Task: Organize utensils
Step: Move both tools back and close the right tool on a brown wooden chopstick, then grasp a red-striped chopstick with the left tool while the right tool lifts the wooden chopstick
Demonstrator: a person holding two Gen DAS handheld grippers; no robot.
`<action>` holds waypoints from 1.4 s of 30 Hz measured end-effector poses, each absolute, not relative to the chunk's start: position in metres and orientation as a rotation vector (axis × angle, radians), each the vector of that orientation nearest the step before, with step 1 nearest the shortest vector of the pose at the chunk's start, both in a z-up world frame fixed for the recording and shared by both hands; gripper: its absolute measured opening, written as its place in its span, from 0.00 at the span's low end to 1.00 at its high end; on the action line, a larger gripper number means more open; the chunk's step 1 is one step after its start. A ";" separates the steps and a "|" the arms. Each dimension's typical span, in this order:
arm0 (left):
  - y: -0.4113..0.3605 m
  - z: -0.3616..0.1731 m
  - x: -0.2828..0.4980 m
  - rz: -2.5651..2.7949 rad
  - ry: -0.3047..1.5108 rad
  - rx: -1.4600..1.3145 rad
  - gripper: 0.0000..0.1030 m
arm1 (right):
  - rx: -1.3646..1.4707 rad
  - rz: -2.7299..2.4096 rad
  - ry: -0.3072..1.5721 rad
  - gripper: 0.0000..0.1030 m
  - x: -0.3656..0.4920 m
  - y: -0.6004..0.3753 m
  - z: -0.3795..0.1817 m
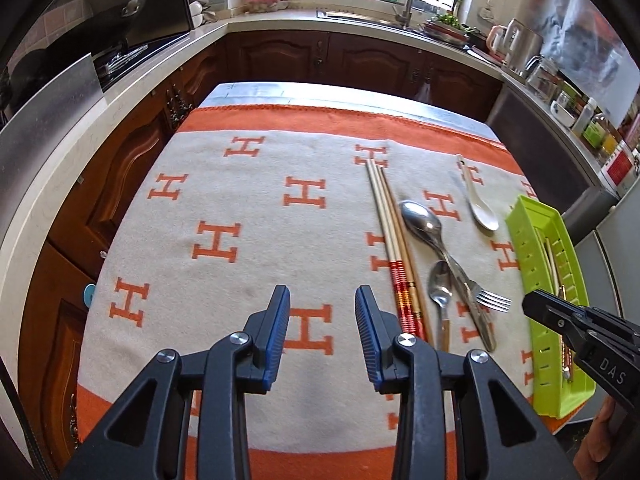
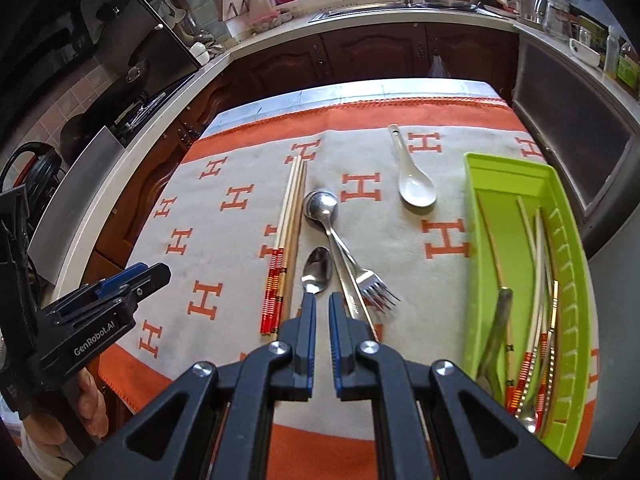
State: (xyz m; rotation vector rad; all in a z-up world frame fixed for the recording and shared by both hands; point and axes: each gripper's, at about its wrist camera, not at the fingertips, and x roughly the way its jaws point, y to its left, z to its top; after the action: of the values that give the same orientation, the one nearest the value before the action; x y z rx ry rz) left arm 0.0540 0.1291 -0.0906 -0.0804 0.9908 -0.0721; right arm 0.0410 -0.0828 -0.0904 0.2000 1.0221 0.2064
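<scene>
Left of chopsticks (image 1: pixel 394 240): bare cloth (image 1: pixel 240 208), unobstructed.

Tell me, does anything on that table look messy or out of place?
Nothing is spilled or broken. The only untidy spot is the fork, lying crossed over the big metal spoon's handle, beside the neat chopsticks. Inside the green tray, the sorted utensils lie loosely at slightly different angles.
</scene>
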 end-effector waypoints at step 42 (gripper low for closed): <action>0.135 -0.148 0.104 -0.205 1.109 -0.165 0.38 | 0.017 0.207 1.143 0.07 0.119 -0.008 -0.167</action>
State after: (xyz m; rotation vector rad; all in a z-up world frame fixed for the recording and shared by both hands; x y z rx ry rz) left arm 0.1043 0.1347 -0.1482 -0.1645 1.1091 -0.2051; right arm 0.1189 -0.0083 -0.1670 0.0173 1.1426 0.2072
